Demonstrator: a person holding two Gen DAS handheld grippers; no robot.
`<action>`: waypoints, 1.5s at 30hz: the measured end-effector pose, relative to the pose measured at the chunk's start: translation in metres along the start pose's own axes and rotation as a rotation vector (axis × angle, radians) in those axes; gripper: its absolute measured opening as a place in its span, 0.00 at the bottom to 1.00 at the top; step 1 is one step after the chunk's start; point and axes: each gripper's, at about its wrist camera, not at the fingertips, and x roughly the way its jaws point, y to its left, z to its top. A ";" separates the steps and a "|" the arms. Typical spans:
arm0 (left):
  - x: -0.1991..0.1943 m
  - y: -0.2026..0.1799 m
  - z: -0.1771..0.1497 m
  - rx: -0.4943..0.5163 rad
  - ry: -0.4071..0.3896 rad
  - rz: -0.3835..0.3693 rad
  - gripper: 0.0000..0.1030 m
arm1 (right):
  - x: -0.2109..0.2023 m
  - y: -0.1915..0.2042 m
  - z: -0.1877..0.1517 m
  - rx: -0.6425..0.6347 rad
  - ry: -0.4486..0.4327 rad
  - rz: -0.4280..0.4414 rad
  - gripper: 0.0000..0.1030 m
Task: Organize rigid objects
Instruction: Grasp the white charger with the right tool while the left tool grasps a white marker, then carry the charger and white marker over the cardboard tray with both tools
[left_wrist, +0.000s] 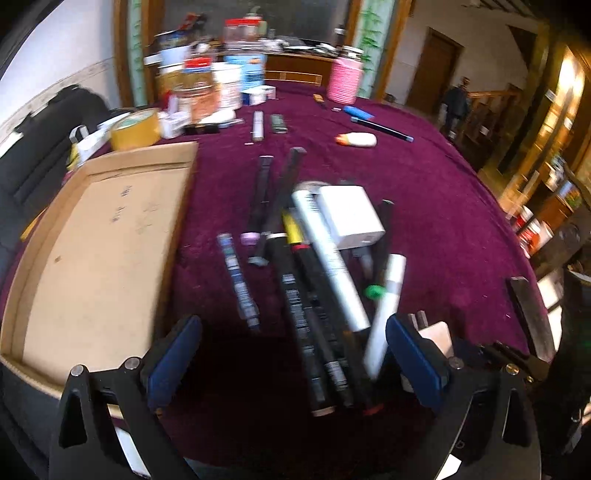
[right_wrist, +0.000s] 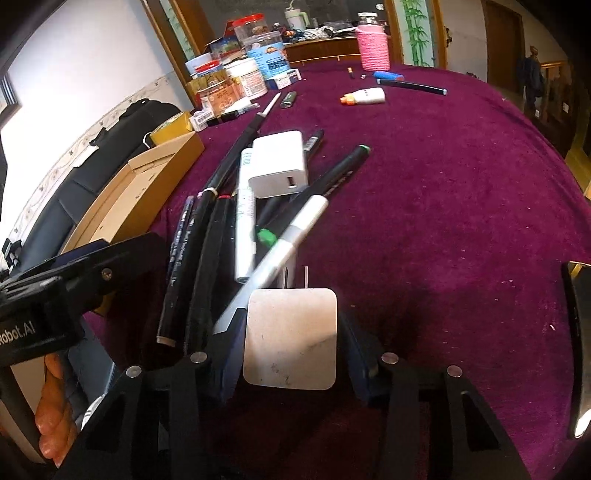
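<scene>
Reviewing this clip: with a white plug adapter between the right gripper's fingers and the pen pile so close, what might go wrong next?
1. The right gripper holds the white plug adapter with a silver pen lying against it; lifting may drag that pen along.
2. The left gripper is open over the pen pile; closing could catch several pens at once.
3. The second white charger rests on top of pens and may slide off if they shift.

Jumbled pens (left_wrist: 314, 295) and white charger (right_wrist: 279, 164) heaped on purple cloth (right_wrist: 443, 203) beside cardboard box (left_wrist: 99, 240).
</scene>
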 end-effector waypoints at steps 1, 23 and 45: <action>0.004 -0.006 0.001 0.024 0.001 -0.014 0.96 | -0.001 -0.004 0.001 0.007 -0.001 0.003 0.50; 0.073 -0.069 0.017 0.191 0.241 -0.114 0.38 | -0.019 -0.059 0.002 0.086 -0.063 0.027 0.50; 0.034 -0.023 0.028 -0.015 0.163 -0.273 0.11 | -0.024 -0.048 0.011 0.094 -0.089 -0.006 0.50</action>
